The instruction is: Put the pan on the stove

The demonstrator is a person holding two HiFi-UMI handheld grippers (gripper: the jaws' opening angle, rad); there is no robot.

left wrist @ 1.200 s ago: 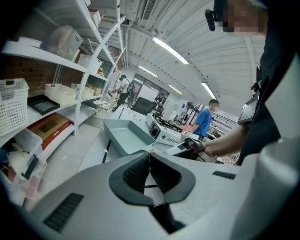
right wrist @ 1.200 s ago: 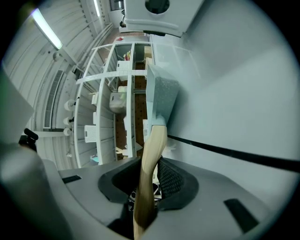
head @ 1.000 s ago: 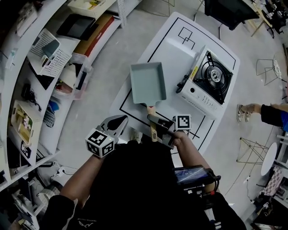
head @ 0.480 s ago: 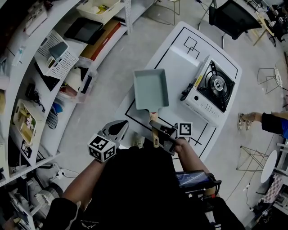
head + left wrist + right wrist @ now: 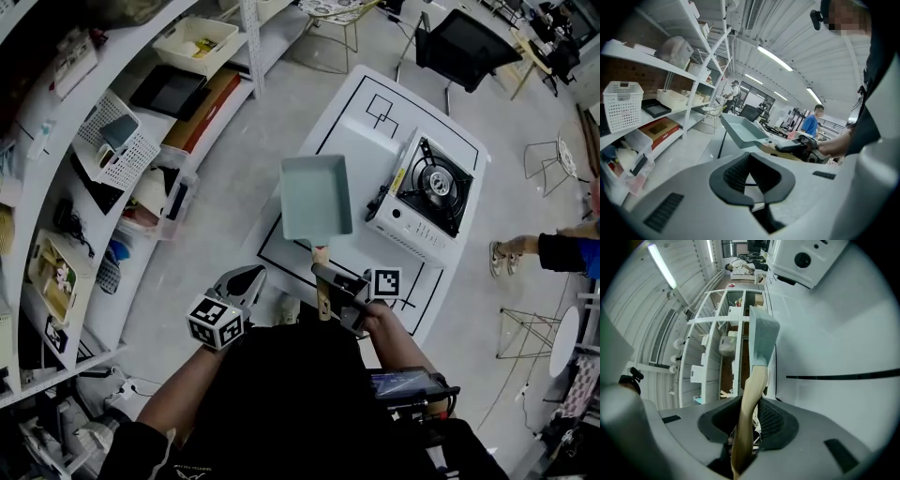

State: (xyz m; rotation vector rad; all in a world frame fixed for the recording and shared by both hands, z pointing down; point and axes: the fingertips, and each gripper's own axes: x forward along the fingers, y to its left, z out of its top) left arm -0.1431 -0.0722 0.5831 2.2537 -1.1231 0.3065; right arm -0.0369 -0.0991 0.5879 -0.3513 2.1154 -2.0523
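A rectangular pale blue-green pan with a wooden handle hangs in the air over the near left part of the white table. My right gripper is shut on that handle, and the pan body points away from the jaws. The portable gas stove stands on the table's right side, to the right of the pan, its black burner bare. My left gripper hangs low at the left, jaws touching and holding nothing; the pan shows beyond them.
White shelving with baskets, boxes and trays runs along the left. A black chair stands past the table's far end. A person's leg and shoe are to the right of the table, near wire stools.
The pan has stayed lifted in my right gripper and shifted slightly up and away over the table. The view has swung a little, bringing the stove nearer the pan's side.
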